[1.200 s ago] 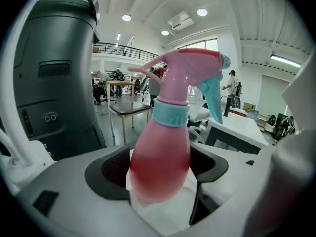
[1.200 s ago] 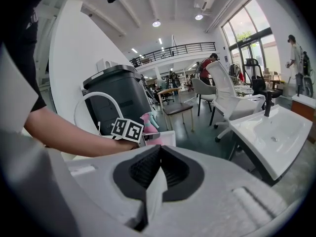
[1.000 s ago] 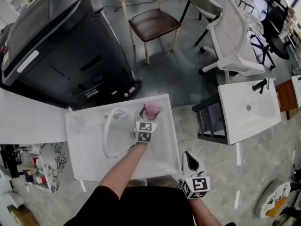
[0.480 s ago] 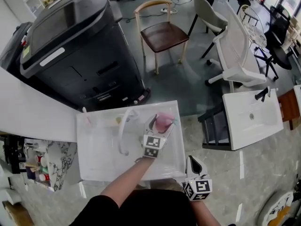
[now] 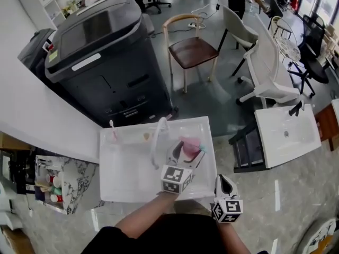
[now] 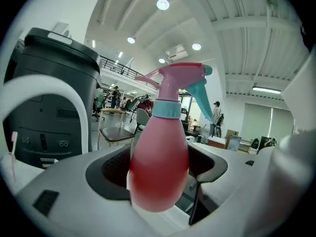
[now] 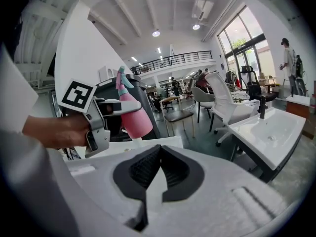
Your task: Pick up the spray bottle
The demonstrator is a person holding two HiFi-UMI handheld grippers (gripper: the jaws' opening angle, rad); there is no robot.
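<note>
Spray bottle (image 6: 159, 157): pink pear-shaped body, pale blue collar, pink head w/ teal trigger & nozzle tip. Held upright, clamped at lower body btwn jaws of left gripper (image 5: 186, 151). Nozzle is pointed right in left gripper view.

Head view from high above, steeply down on white sink basin (image 5: 127, 179), left gripper view low, very close behind pink spray bottle (image 6: 159, 152), facing the office, right gripper view level, near, angled toward left gripper (image 7: 122, 107), bottle common to all three.
</note>
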